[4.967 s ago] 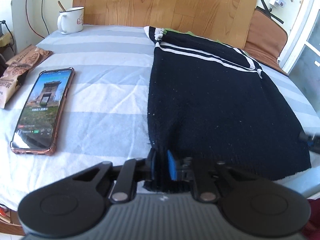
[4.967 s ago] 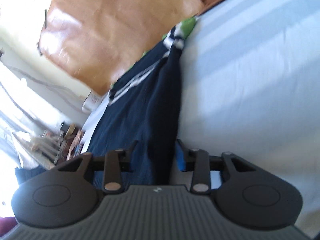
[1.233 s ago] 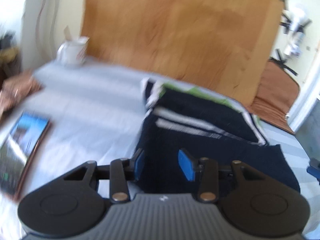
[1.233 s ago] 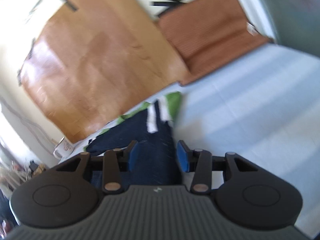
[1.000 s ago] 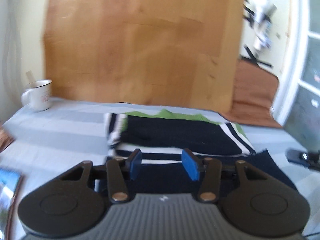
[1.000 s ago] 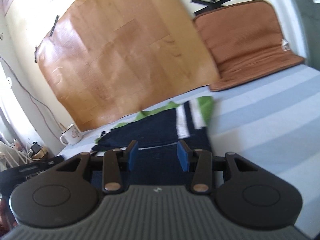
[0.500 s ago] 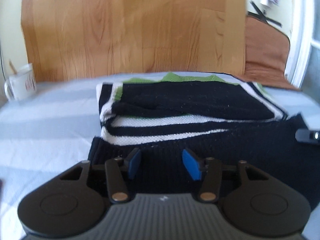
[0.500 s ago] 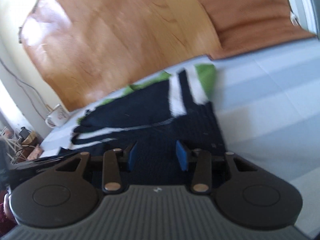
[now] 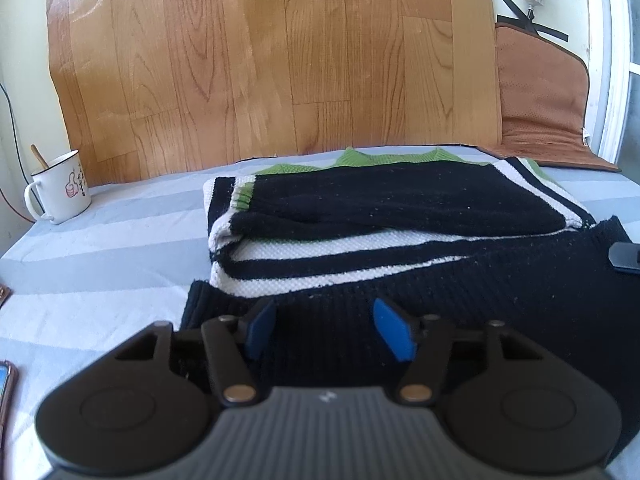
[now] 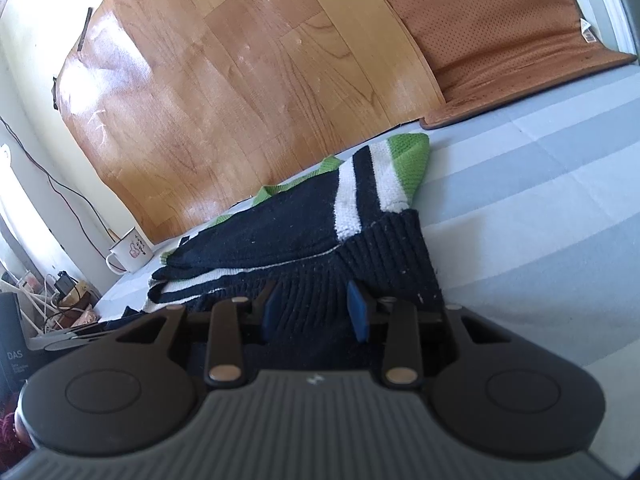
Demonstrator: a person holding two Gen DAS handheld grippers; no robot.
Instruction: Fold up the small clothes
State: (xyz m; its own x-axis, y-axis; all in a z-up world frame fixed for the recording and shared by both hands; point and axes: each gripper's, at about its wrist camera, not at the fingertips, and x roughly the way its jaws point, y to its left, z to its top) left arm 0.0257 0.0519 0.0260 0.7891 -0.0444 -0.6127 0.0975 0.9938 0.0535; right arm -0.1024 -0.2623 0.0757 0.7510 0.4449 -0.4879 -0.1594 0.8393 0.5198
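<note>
Two grippers are hovering low over a black knitted sweater (image 9: 460,292) that is lying folded on the striped blue sheet (image 9: 100,256), its white-and-green striped end turned toward the wooden board (image 9: 280,60). On the left gripper (image 9: 326,328) the jaws have just been opening and are standing released, dark knit between the blue pads but not pinched. On the right gripper (image 10: 314,310) the jaws have been closing, yet are standing apart, the ribbed hem lying loose between them. A white mug (image 9: 60,186) is sitting beside the board.
</note>
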